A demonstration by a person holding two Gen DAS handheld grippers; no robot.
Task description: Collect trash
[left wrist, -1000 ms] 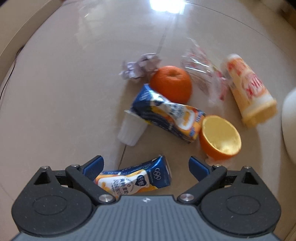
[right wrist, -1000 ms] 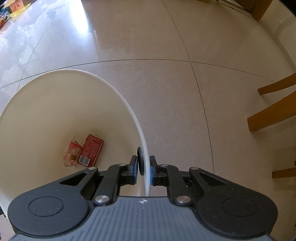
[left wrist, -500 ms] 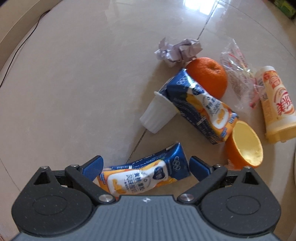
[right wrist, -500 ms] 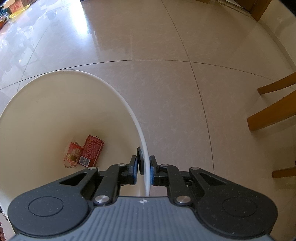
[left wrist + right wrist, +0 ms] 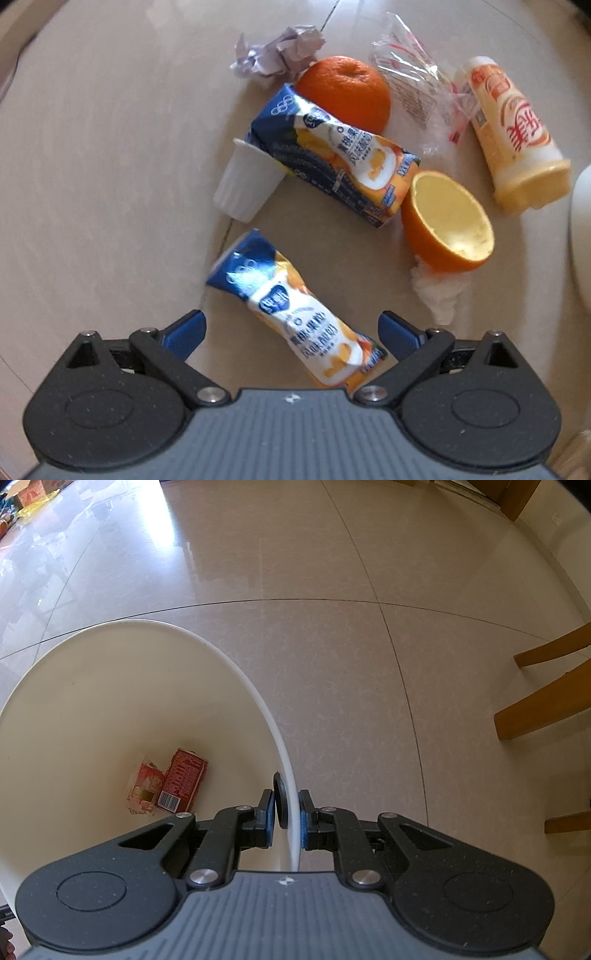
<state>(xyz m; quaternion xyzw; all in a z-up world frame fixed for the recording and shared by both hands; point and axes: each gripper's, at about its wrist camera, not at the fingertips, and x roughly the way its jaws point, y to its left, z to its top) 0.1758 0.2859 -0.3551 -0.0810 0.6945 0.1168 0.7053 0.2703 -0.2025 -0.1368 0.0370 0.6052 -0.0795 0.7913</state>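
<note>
While the right tool (image 5: 287, 821) pinches the near rim of a white bin (image 5: 74, 709) holding a red can (image 5: 184, 784) and a wrapper (image 5: 143, 788), the left tool (image 5: 291, 330) hangs wide open around a crushed yogurt carton (image 5: 295, 317) lying on the floor (image 5: 110, 147).

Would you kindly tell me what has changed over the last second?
The left tool, open, has come down over the near carton, which now lies more lengthwise between its fingers, ungripped. The right tool stays clamped on the bin rim; the other litter is unmoved.
</note>
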